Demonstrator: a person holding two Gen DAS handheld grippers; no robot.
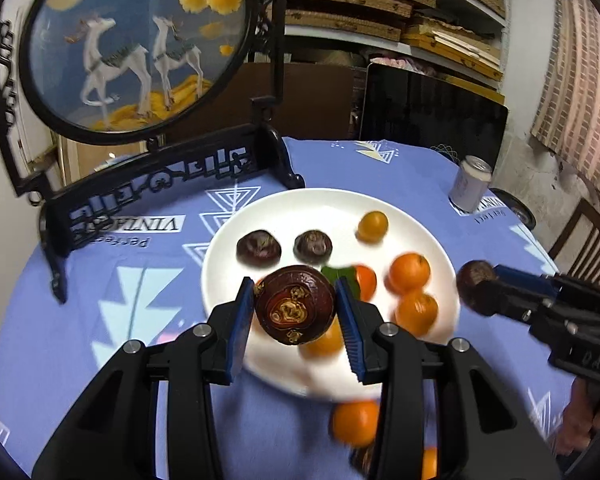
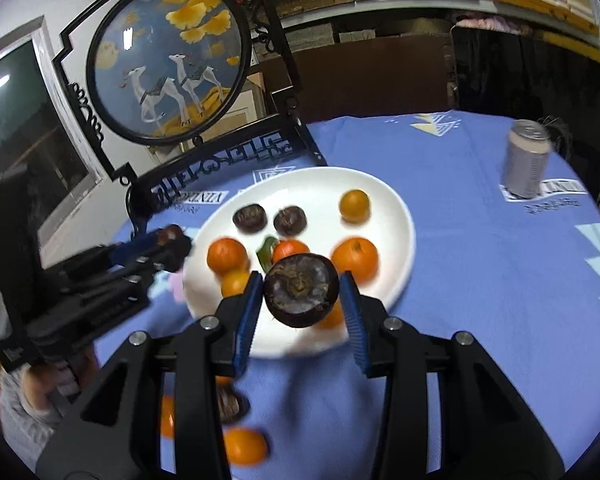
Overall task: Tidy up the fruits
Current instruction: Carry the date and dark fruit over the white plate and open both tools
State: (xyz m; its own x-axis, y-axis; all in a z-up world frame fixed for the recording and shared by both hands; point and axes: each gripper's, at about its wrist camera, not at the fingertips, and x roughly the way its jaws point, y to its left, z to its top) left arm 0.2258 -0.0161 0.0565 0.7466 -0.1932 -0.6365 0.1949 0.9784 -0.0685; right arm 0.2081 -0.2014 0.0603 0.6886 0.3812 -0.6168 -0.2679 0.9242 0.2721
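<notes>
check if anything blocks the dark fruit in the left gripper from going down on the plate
Oranges fill the plate under the dark fruit in the left gripper; the bare patch left of them looks free.

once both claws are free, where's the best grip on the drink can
Grip the drink can around its mid-body, coming level from the plate side. It stands upright, alone on the cloth; its straight round wall suits flat pads, and the rimmed top offers little hold.
</notes>
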